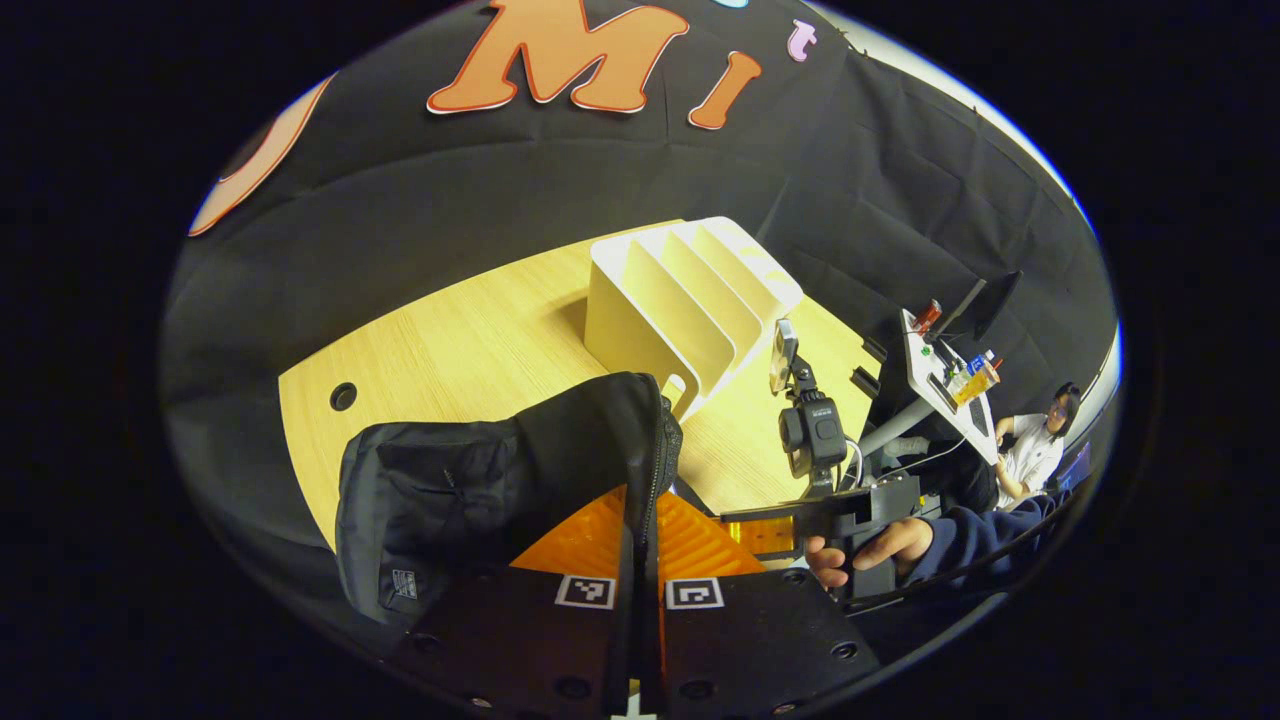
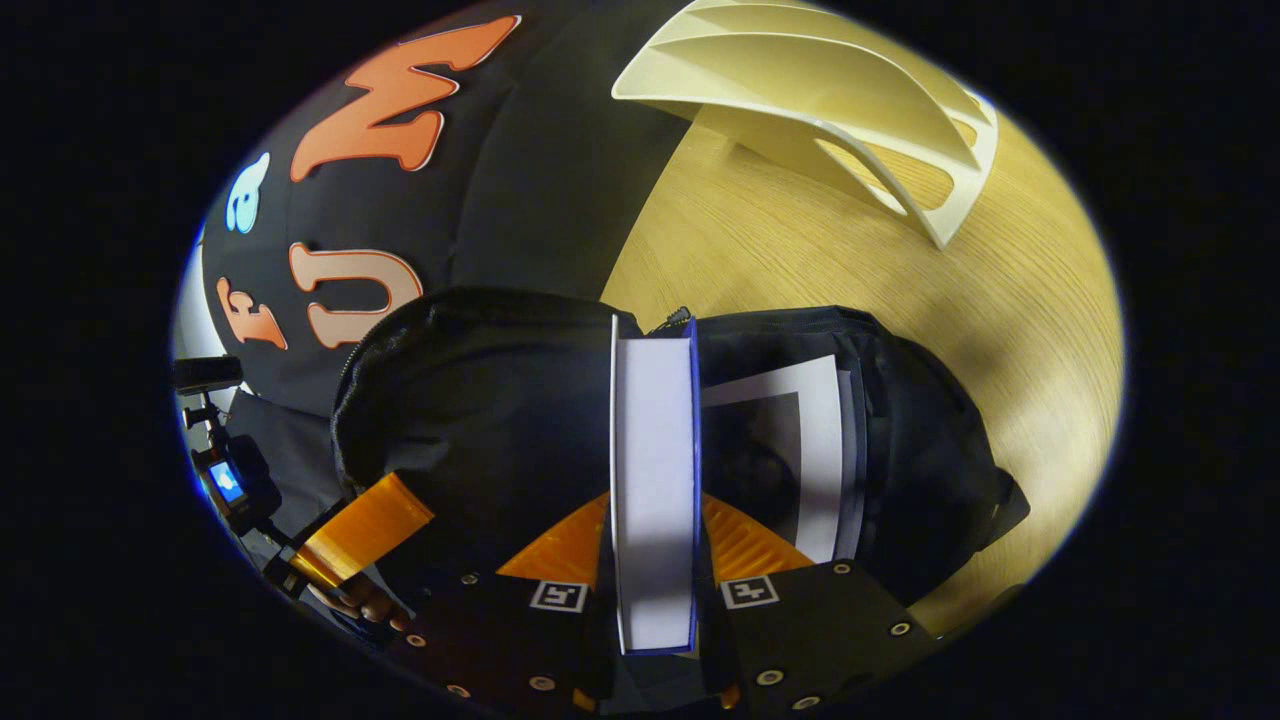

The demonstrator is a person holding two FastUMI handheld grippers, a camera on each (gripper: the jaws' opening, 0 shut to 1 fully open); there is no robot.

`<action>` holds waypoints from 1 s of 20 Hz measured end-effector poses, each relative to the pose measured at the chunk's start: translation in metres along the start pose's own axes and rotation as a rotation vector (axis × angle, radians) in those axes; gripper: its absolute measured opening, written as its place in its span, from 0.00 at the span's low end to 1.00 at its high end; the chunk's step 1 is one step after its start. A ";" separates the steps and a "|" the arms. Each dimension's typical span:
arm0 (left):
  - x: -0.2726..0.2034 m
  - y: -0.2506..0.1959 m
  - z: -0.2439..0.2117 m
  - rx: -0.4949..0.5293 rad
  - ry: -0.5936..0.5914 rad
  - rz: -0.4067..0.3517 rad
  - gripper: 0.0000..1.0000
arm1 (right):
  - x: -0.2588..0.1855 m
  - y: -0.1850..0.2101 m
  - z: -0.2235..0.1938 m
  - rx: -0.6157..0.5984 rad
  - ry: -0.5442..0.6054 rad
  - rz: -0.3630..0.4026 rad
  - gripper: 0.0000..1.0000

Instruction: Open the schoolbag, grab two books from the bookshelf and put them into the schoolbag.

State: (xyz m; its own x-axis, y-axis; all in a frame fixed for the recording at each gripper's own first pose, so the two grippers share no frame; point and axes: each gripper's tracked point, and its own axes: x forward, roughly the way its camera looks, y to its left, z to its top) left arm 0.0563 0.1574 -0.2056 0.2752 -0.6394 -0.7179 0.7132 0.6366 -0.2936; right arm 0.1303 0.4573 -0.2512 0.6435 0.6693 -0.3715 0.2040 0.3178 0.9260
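The black schoolbag (image 1: 450, 490) (image 2: 480, 400) stands on the wooden table. My left gripper (image 1: 645, 530) is shut on the zipper edge of its raised flap, holding the mouth wide. My right gripper (image 2: 655, 545) is shut on a thick blue-covered book (image 2: 655, 470), page edges facing me, its far end at the bag's opening. A second book (image 2: 815, 440) with a white-bordered cover lies inside the bag, just right of the held one. The cream bookshelf (image 1: 690, 300) (image 2: 830, 110) stands behind the bag, its slots looking empty. The right gripper (image 1: 780, 525) and the hand on it hover to the right of the bag.
The table (image 1: 480, 340) has a round cable hole (image 1: 343, 396) at its left and ends at the black cloth wall. Beyond its right edge stand a tilted white stand with a monitor (image 1: 950, 370) and a seated person (image 1: 1030, 450). The left gripper (image 2: 360, 530) shows at the bag's near left.
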 end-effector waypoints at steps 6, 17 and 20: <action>-0.001 0.006 -0.004 -0.040 -0.014 0.074 0.05 | -0.009 -0.029 0.005 -0.056 0.090 -0.150 0.46; 0.029 -0.030 -0.019 -0.114 0.037 0.162 0.17 | -0.099 -0.059 0.073 -0.302 0.049 -0.240 0.92; 0.034 -0.048 -0.018 -0.109 0.037 0.165 0.29 | -0.129 -0.060 0.097 -0.323 0.021 -0.238 0.92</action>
State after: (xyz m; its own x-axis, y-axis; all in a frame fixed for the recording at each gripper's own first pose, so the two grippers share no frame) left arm 0.0195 0.1126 -0.2272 0.3569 -0.5075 -0.7842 0.5856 0.7756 -0.2354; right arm 0.1065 0.2867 -0.2519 0.5903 0.5644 -0.5771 0.1003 0.6581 0.7462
